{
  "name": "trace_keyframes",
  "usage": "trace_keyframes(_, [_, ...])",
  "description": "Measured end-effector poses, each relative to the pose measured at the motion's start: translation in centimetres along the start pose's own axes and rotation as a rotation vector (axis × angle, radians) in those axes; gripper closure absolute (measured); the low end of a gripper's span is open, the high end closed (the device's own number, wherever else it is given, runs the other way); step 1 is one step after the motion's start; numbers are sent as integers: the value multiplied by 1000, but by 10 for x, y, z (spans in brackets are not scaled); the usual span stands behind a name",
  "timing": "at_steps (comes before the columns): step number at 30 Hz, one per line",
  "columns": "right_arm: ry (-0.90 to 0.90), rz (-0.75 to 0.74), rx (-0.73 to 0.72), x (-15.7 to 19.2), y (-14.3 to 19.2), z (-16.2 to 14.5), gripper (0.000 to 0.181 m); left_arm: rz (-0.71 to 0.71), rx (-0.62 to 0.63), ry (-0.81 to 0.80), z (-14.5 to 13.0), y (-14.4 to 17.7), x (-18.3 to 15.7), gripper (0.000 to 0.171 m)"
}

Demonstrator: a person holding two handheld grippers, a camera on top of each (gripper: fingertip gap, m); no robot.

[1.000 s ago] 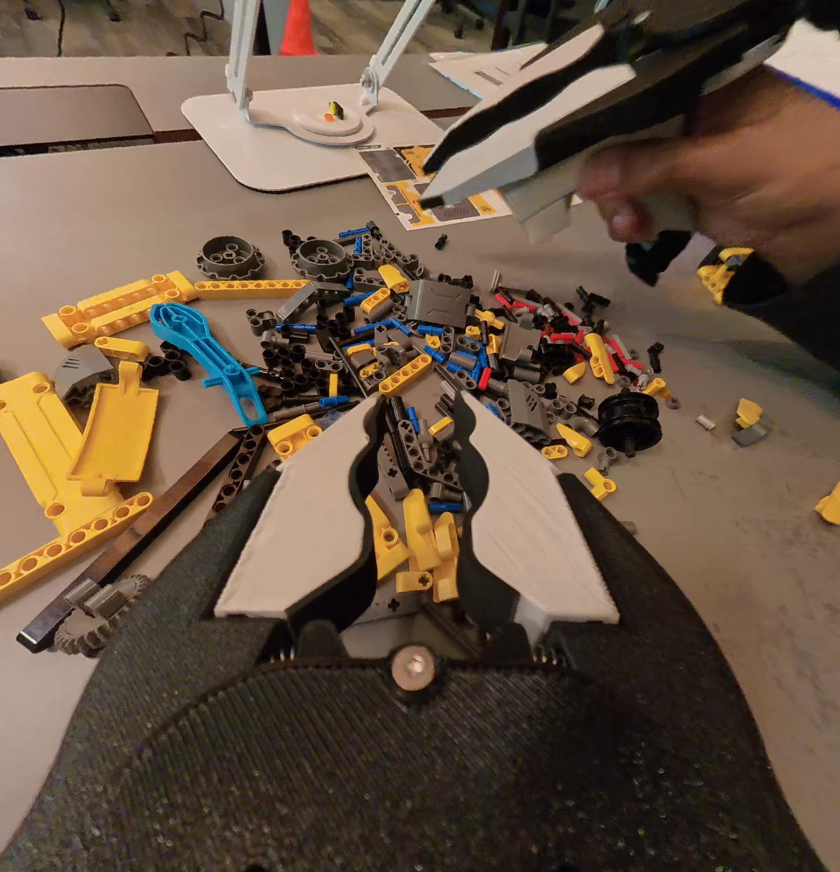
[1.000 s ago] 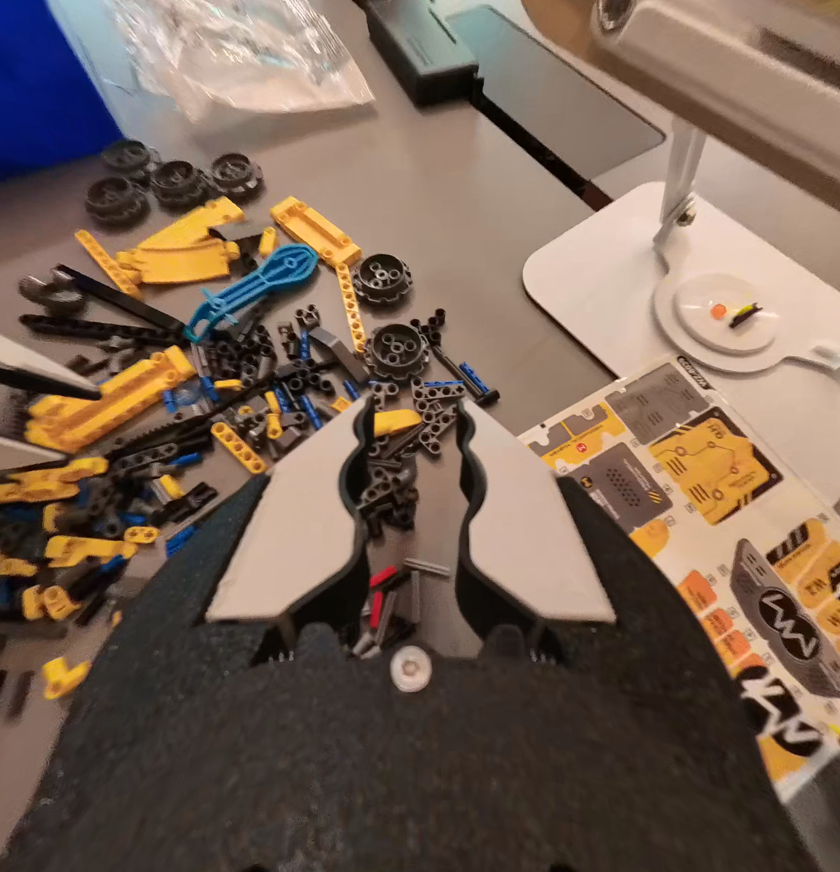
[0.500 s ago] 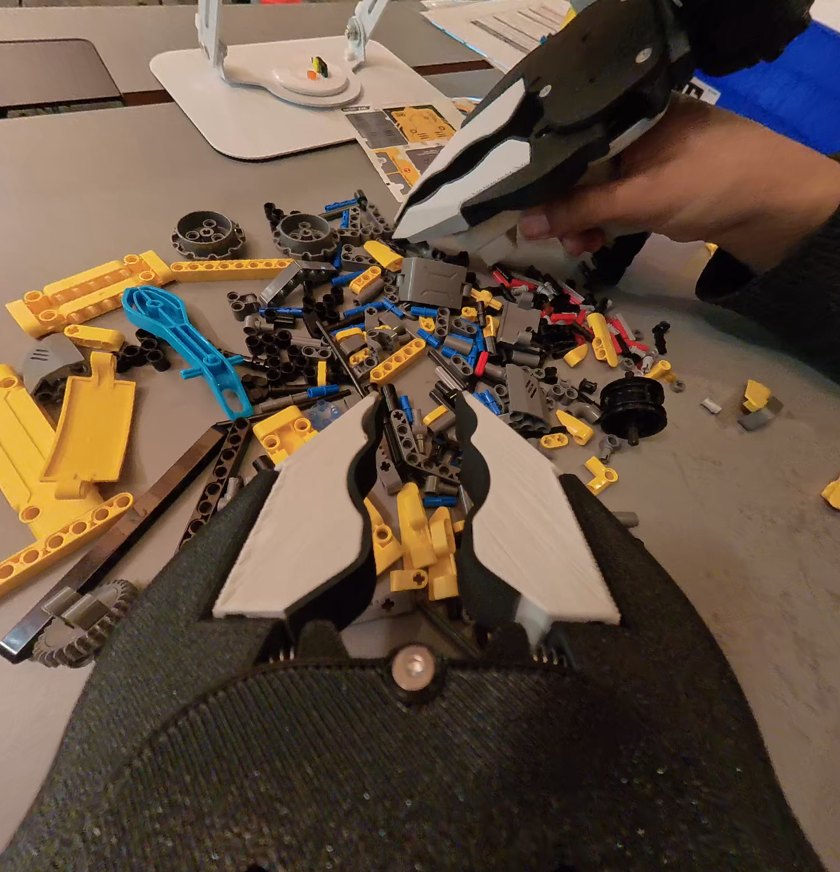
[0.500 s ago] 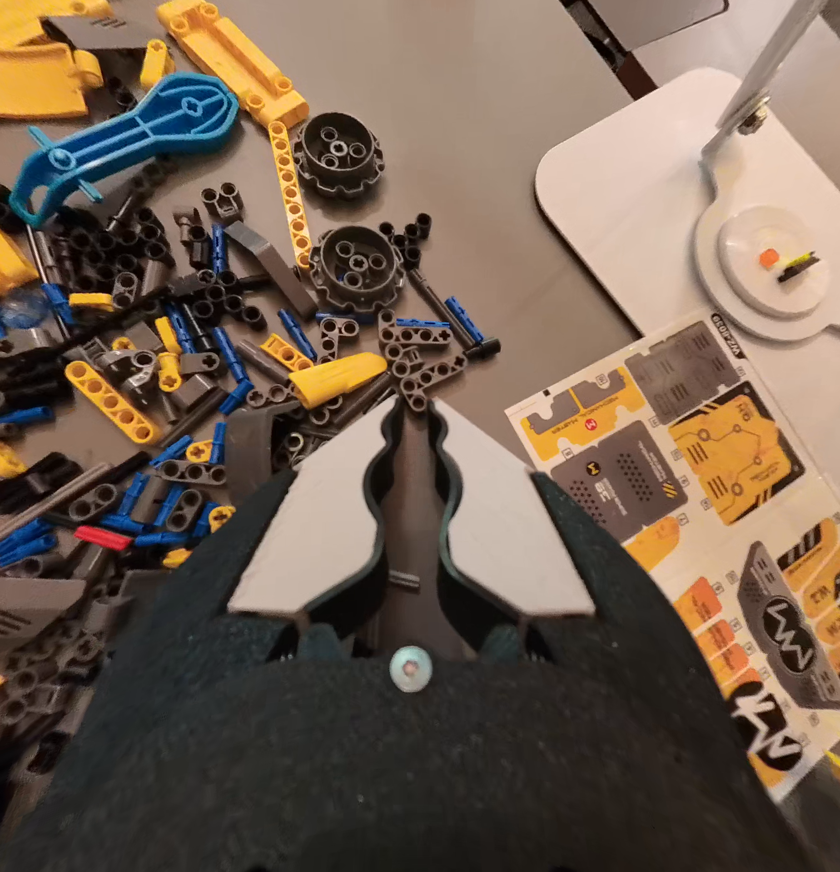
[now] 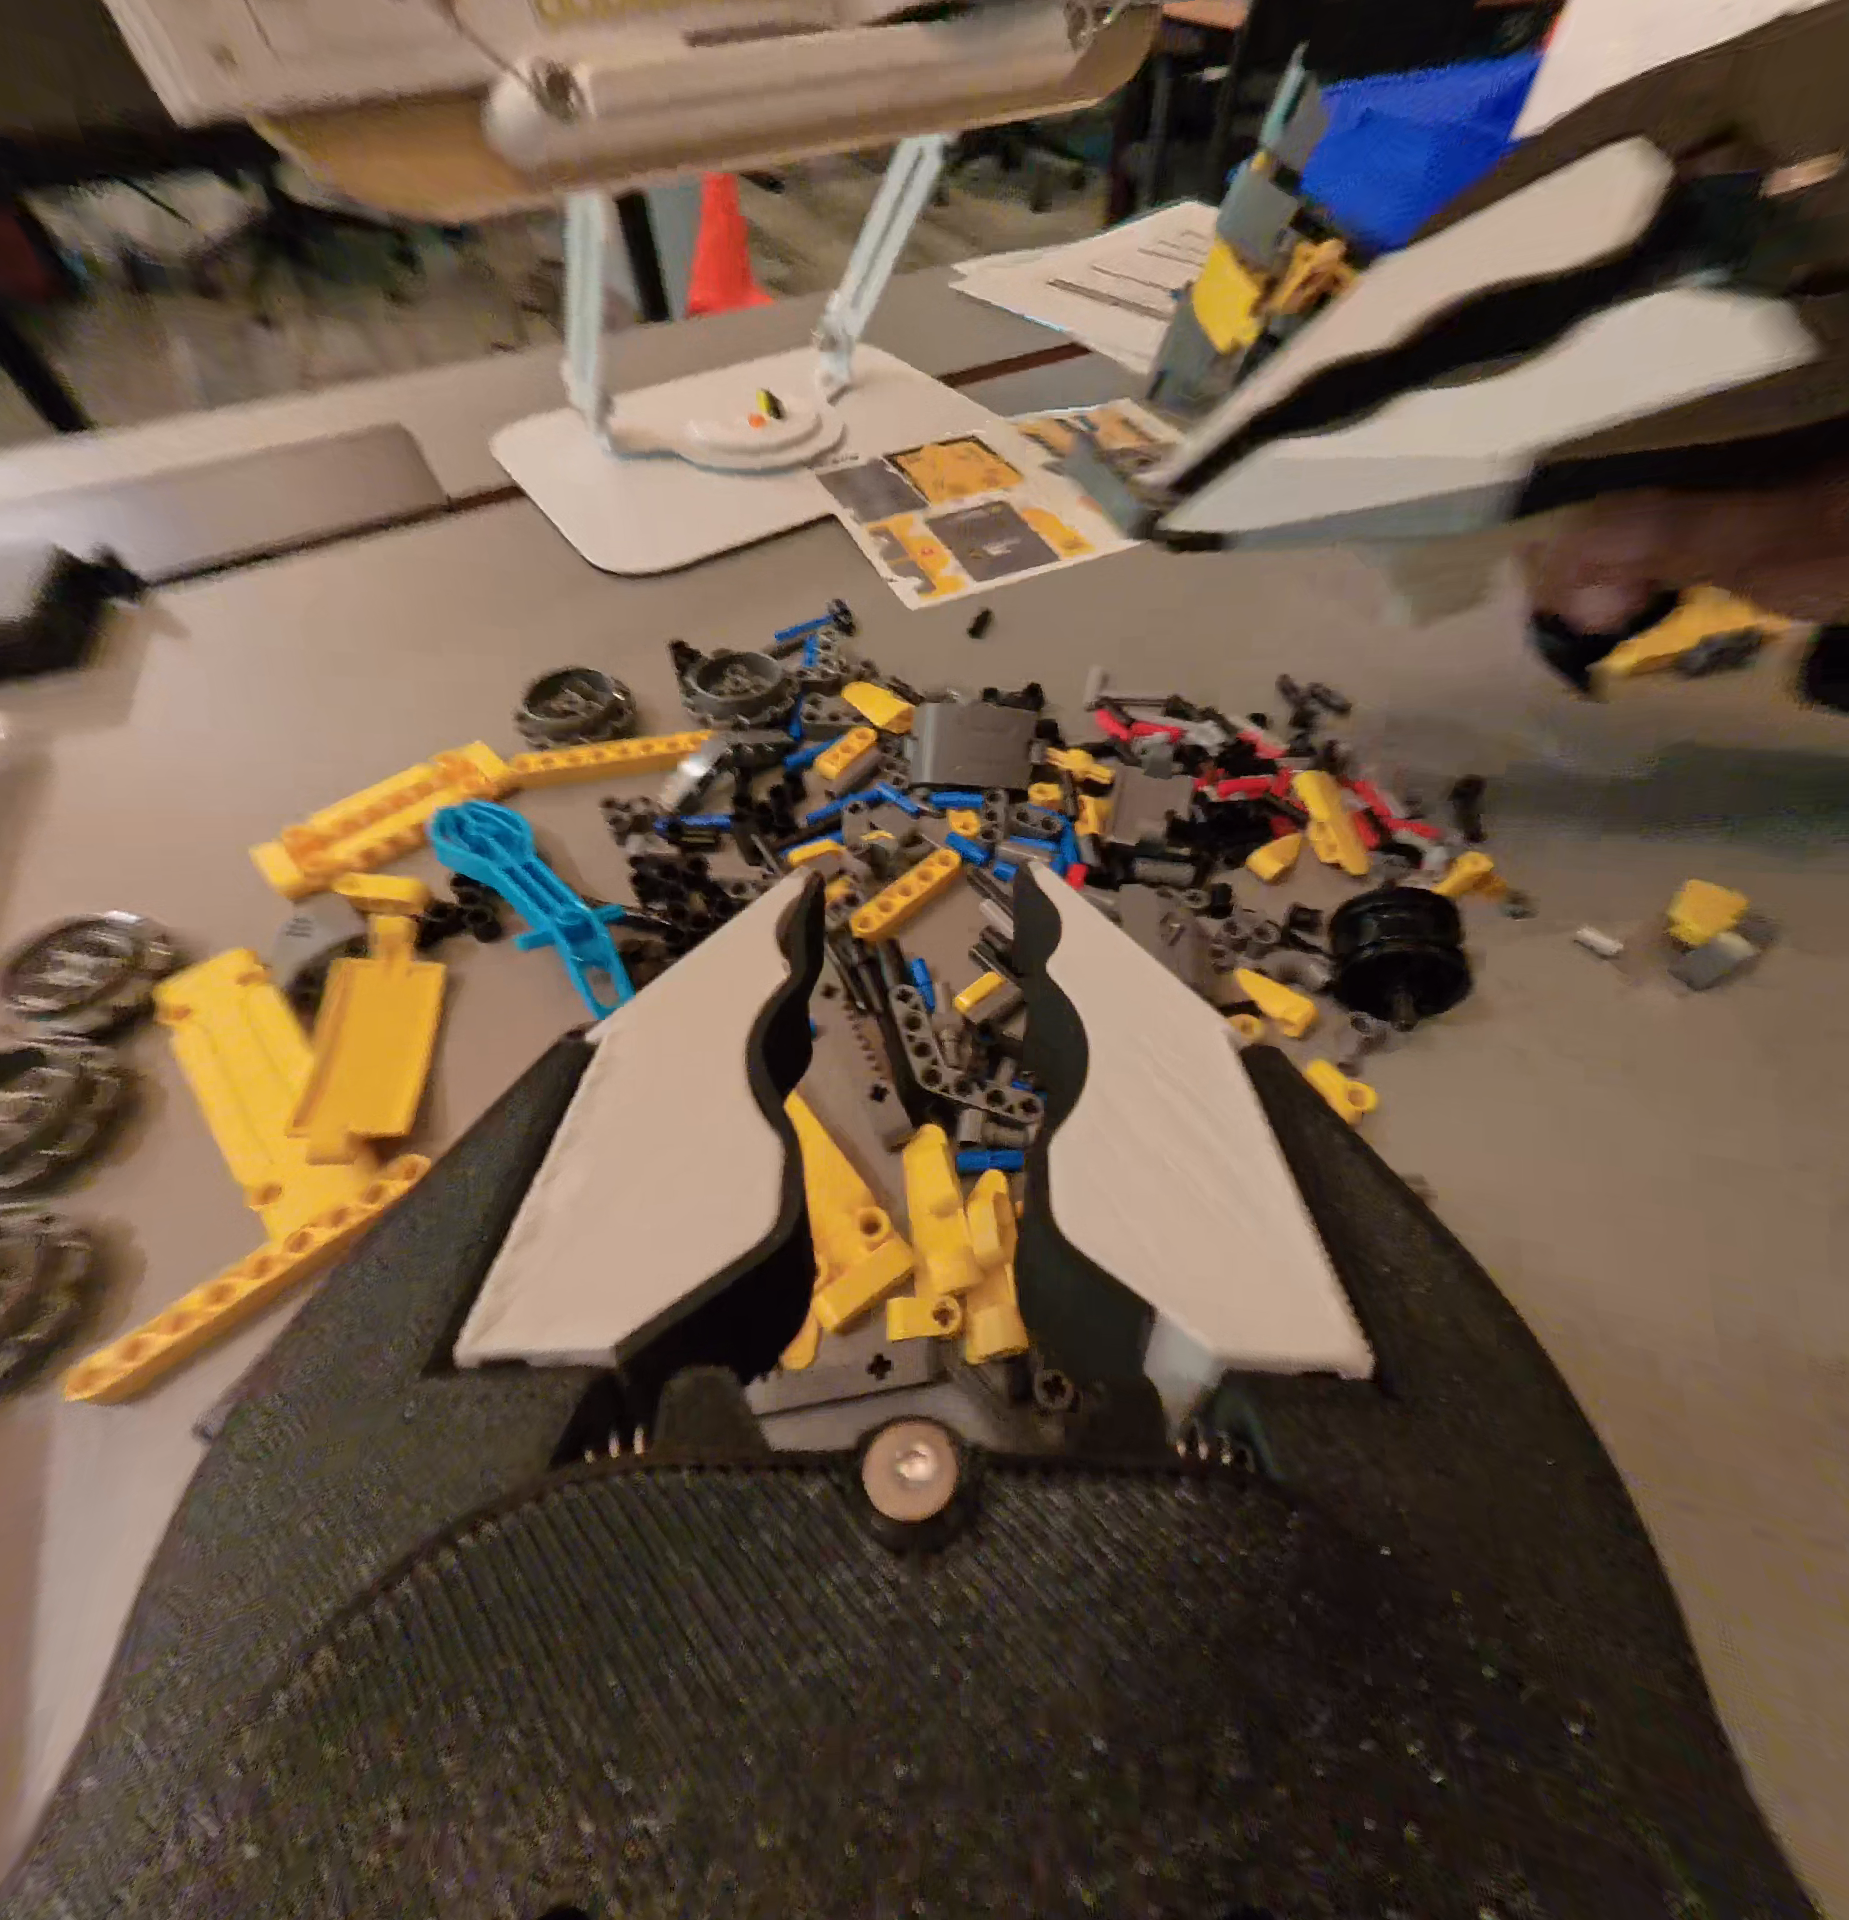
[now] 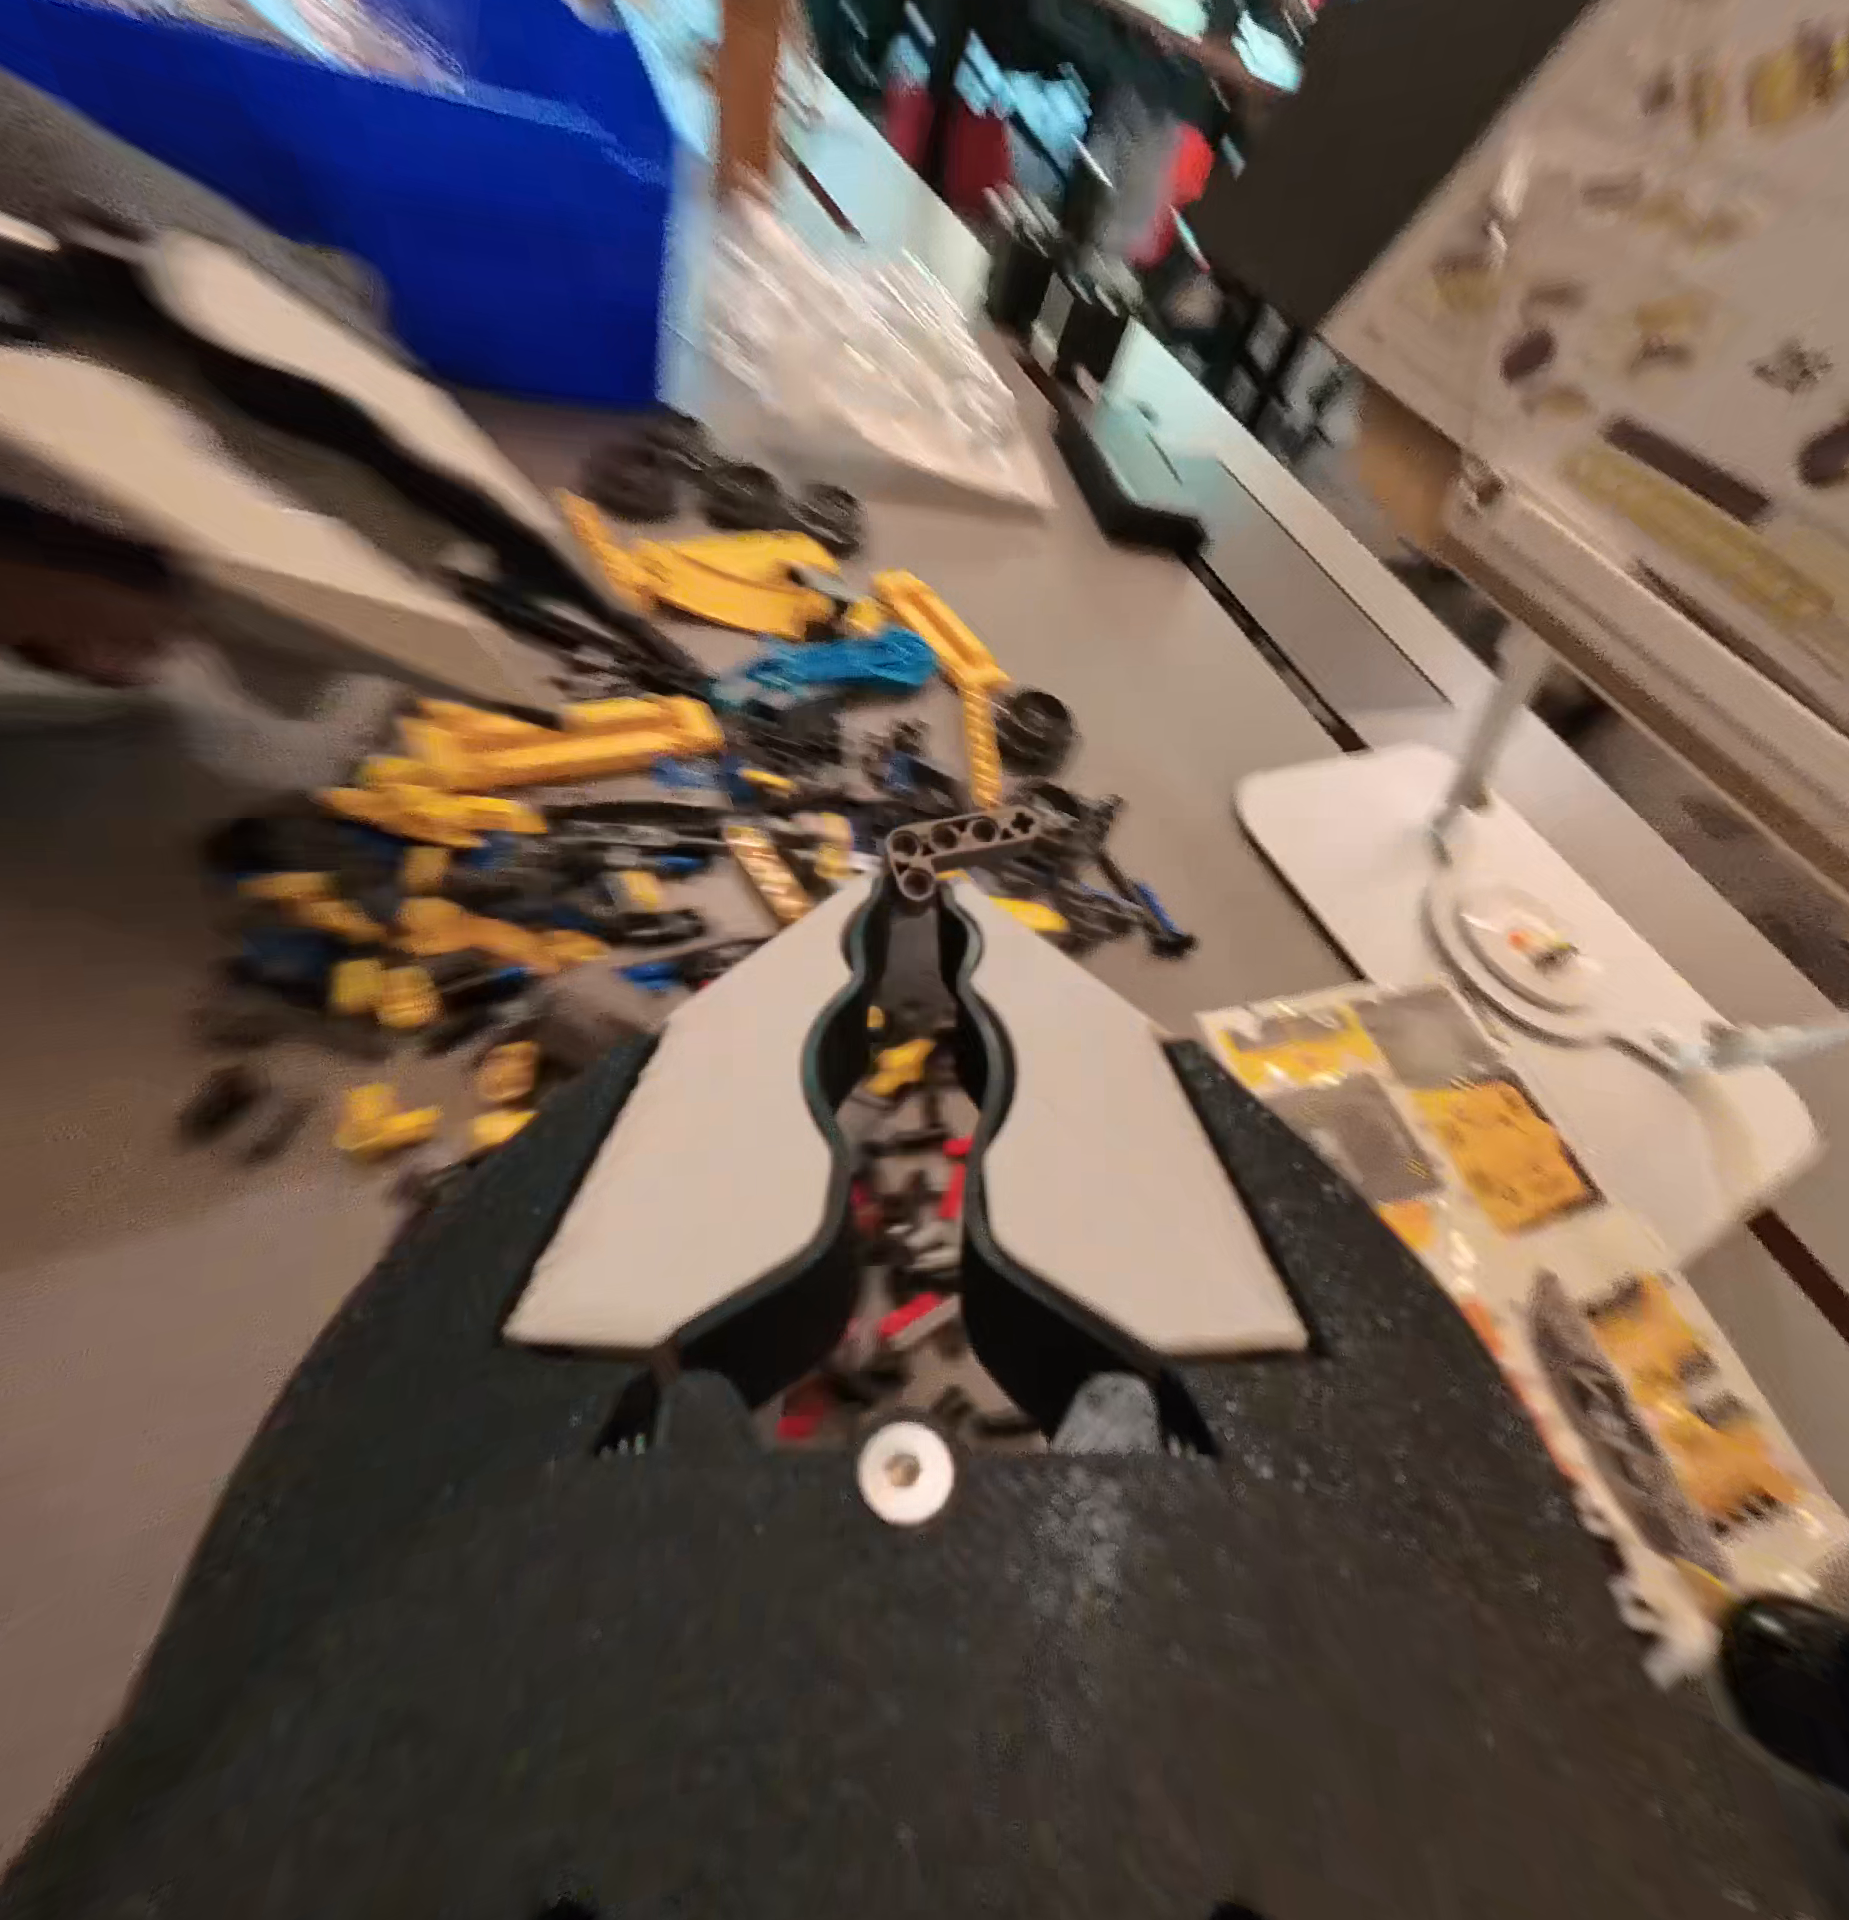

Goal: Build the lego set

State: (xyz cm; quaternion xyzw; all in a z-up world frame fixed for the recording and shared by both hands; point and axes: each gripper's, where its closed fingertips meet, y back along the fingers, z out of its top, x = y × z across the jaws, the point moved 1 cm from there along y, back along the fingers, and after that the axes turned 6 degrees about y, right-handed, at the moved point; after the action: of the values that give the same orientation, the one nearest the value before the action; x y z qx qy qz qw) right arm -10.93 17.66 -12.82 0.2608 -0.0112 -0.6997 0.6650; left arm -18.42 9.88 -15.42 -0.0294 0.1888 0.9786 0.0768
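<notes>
A pile of small yellow, black, blue and red building parts (image 5: 1003, 831) lies on the grey table (image 5: 1522, 1247). My left gripper (image 5: 920, 883) is open and empty, low over the near side of the pile, with yellow pieces (image 5: 930, 1247) showing between its fingers. My right gripper (image 6: 915, 896) is shut on a dark grey angled beam with holes (image 6: 967, 836), held in the air above the pile (image 6: 587, 852). In the left wrist view the right gripper (image 5: 1159, 520) is at the upper right, blurred, with the grey piece (image 5: 1102, 483) at its tips.
A white stand base (image 5: 671, 488) and a sticker sheet (image 5: 961, 509) lie beyond the pile. A light blue tool (image 5: 525, 883), yellow panels (image 5: 307, 1049) and tyres (image 5: 37, 1112) lie to the left. A black wheel (image 5: 1398, 956) is to the right. A blue box (image 6: 432, 187) stands behind. The gap from one gripper's tips to the other's is roughly 11 cm. From the left gripper's tips to the black wheel (image 5: 1398, 956) is close to 10 cm.
My right gripper dropped to the far edge of the pile, shut on the grey beam and lifted it clear. My left gripper stayed open and rose and tilted up slightly.
</notes>
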Motion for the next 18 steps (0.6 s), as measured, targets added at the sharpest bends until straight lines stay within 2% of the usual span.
trace_keyframes(2, [-33,105,-161,26,31,16,174,68,-23,-107,6,0,-6,135])
trace_keyframes(5, [-72,167,-276,46,69,19,174,25,-85,-195,17,0,-39,134])
trace_keyframes(7, [-48,182,-278,55,85,9,174,-95,-172,-170,31,3,-74,134])
trace_keyframes(10, [5,211,-273,68,101,-7,174,-363,-296,-43,51,6,-136,133])
trace_keyframes(11, [17,220,-273,71,105,-10,174,-434,-291,-11,51,2,-152,133])
trace_keyframes(13, [13,228,-269,70,113,-15,174,-530,-205,1,43,-9,-174,132])
trace_keyframes(15, [-18,218,-272,64,120,-17,174,-510,-142,-36,33,-19,-176,134])
trace_keyframes(18, [-70,201,-292,53,131,-17,174,-471,-140,-39,28,-21,-167,135])
